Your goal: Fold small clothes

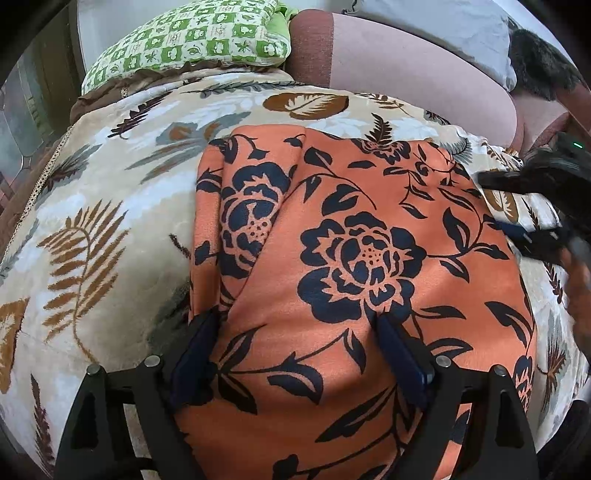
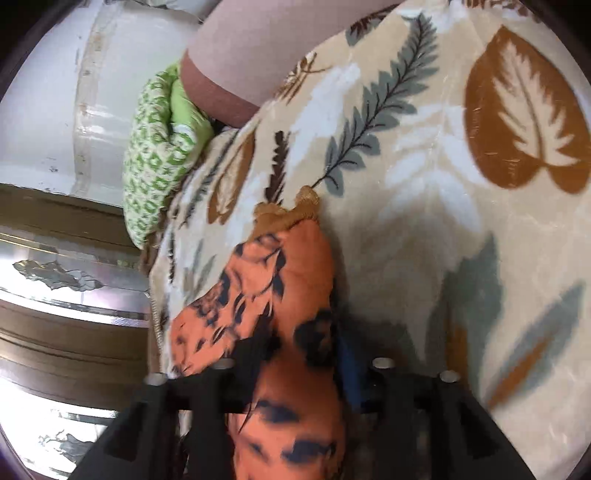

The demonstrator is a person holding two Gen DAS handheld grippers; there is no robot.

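Observation:
An orange garment with a dark blue flower print (image 1: 354,254) lies partly folded on a beige leaf-patterned blanket (image 1: 110,206). My left gripper (image 1: 295,325) is open, its blue-padded fingers (image 1: 195,354) pressing down on the garment's near part, left finger at its left edge. My right gripper (image 2: 295,354) holds a bunched part of the same garment (image 2: 273,280) between its fingers, above the blanket (image 2: 424,206); this view is blurred. The right gripper also shows blurred at the right edge of the left wrist view (image 1: 543,206), at the garment's right side.
A green and white checked pillow (image 1: 195,44) and a pink-brown cushion (image 1: 388,62) lie at the far end of the blanket. A grey cloth (image 1: 443,26) lies behind. White furniture (image 2: 55,92) and a glass-panelled surface (image 2: 66,280) stand beyond the blanket's edge.

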